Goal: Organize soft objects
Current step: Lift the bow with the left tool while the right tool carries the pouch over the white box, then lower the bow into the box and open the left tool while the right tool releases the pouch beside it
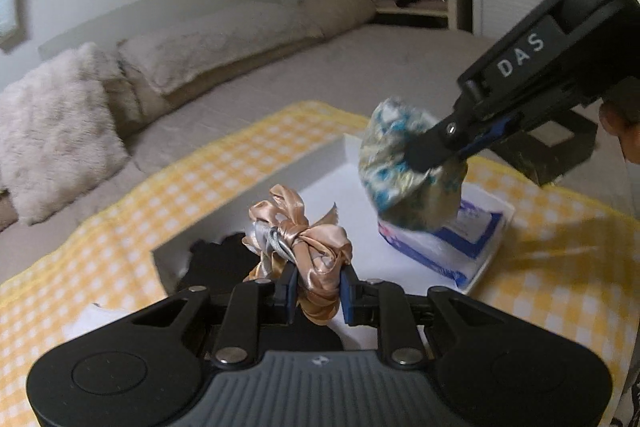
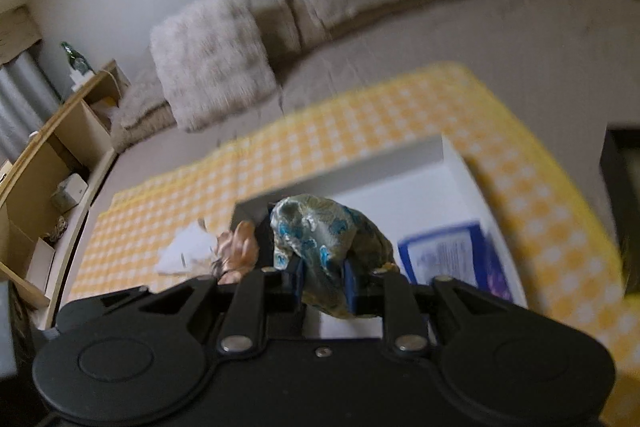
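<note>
while both hands are carrying cloth toward the white tray (image 1: 248, 187), left gripper (image 1: 318, 285) fingers are pinching a peach satin scrunchie (image 1: 308, 247); at two o'clock, right gripper (image 2: 324, 281) fingers are clamping a blue-green scrunchie (image 2: 320, 231), likely for sorting there.

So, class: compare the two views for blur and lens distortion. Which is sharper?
Left wrist view is sharper: the peach scrunchie is crisp, though the patterned scrunchie smears. Right wrist view blurs throughout, especially the checked cloth. Both bend straight edges, like the white tray.

left tongs (image 1: 319, 289) gripping peach scrunchie (image 1: 308, 247), white tray (image 1: 344, 147)
</note>
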`<state>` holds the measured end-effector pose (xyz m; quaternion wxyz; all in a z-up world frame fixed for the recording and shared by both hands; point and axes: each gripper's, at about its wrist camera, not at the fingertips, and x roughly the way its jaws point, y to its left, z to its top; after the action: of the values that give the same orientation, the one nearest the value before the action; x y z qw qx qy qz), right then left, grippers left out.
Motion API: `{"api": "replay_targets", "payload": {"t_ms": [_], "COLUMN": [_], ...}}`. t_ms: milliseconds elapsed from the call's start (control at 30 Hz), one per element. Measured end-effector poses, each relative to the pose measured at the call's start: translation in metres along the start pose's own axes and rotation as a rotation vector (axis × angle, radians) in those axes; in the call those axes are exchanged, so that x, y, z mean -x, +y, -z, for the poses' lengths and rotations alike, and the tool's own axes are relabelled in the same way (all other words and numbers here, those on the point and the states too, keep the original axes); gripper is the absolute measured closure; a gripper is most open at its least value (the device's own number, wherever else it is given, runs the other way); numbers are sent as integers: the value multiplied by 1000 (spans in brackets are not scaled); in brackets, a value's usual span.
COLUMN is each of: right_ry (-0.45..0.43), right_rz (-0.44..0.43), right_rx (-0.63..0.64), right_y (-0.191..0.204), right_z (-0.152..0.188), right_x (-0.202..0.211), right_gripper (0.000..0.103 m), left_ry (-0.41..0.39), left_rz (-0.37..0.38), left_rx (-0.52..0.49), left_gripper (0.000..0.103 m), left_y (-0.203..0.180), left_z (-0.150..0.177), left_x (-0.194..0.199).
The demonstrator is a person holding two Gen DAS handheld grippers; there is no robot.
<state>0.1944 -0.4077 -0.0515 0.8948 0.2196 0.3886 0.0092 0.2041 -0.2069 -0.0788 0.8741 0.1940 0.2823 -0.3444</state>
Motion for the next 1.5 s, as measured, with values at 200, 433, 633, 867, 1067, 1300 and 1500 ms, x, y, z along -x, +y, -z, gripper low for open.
{"api": "replay_targets", "payload": {"t_ms": [200,433,633,867,1067,1300,1500], "right_ry": [183,303,343,347,300,255,250], "right_rz": [1,45,124,151,137,147,158], "right_rx": [-111,-50,58,118,141,147,151], "right_y": [-24,-22,-16,-12,-3,-3,-6], "right_z": [11,22,28,29,18,12,11], "right_x": [-41,-71,-82,-96,-84,-70,-65], "right_gripper": [82,82,82,73,54,54,54], "left_ry": [88,148,233,313,327,321,304], "left_rz": [32,103,186,243,281,284,281], "left_rx": [-22,11,87,175,254,288,308], "left_gripper": [80,80,79,67,60,54,52], "left_y": [-7,-4,-6,1,10,12,15], "left_z": [9,17,26,35,32,26,22], "left_x": [-34,-59,-86,-99,-89,-77,-66]}}
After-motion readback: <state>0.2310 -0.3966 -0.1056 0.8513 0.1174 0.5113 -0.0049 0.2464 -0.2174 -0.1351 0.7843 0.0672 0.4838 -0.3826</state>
